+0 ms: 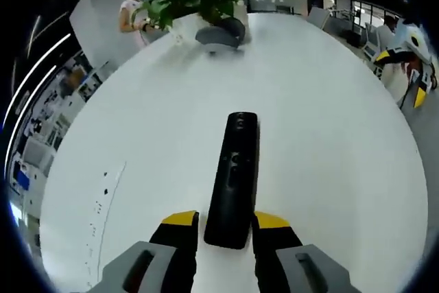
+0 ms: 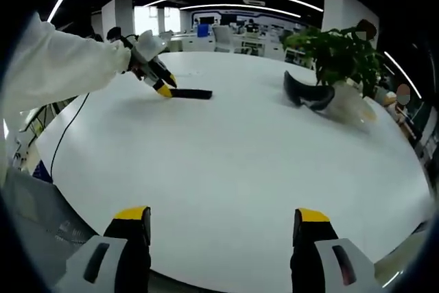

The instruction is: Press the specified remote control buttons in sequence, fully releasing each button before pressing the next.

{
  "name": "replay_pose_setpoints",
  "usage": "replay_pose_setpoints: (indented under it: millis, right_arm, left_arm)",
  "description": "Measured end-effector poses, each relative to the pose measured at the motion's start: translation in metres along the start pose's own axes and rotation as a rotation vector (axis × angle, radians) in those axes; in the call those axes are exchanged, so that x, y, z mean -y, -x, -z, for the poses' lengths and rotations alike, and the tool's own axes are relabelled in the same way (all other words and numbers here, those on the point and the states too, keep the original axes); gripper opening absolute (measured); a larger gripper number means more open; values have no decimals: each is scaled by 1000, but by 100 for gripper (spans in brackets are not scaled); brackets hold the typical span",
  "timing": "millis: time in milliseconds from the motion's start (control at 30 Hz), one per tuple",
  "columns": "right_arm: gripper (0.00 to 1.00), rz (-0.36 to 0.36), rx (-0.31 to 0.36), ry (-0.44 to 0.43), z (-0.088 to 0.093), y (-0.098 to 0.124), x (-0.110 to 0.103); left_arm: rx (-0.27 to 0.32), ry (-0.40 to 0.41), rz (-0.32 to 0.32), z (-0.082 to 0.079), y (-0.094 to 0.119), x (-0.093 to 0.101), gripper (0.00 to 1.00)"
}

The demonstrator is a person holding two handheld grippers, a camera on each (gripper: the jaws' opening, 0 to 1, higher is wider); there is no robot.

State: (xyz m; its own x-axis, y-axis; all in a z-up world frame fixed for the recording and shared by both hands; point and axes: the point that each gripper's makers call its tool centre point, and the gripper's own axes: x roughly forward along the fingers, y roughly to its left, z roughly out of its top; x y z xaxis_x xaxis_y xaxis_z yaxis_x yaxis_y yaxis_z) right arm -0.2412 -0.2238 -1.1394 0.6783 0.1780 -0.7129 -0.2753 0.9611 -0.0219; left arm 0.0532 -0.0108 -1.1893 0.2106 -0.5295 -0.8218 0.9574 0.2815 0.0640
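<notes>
Left gripper view has the left gripper (image 1: 228, 228) clasping the near end of the remote (image 1: 234, 178), flat on the white table (image 1: 329, 135) toward 12 o'clock. Slim, rigid, light, probably slick; hold its sides. Right gripper (image 2: 223, 228) gapes, released.

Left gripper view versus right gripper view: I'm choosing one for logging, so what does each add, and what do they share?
Left gripper view alone: the remote's buttons up close, its near end between the left gripper's yellow-tipped jaws.

Right gripper view alone: the right gripper open over bare table, and a white sleeve.

Both: the black remote, white round table, potted plant, and dark curved object beside it.
</notes>
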Motion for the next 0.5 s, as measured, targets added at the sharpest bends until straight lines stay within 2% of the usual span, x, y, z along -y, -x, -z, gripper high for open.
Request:
replay_pose_setpoints:
  millis: [67, 133, 200, 333, 400, 500]
  right_arm:
    - [85, 0, 6, -1, -1, 0, 0]
    - [85, -2, 7, 0, -1, 0, 0]
    - [86, -1, 10, 4, -2, 0, 0]
    - [86, 0, 25, 5, -5, 2, 0]
    - [87, 4, 37, 5, -6, 2, 1]
    - [87, 6, 49, 3, -9, 3, 1]
  left_arm:
    - [6, 9, -24, 1, 1, -3, 37]
    - [7, 60, -58, 4, 3, -7, 40]
    - [2, 80, -66, 6, 4, -7, 44]
    - [12, 129, -106, 10, 10, -4, 63]
    - [36, 135, -118, 10, 16, 3, 72]
    - [86, 198, -161, 6, 26, 9, 76]
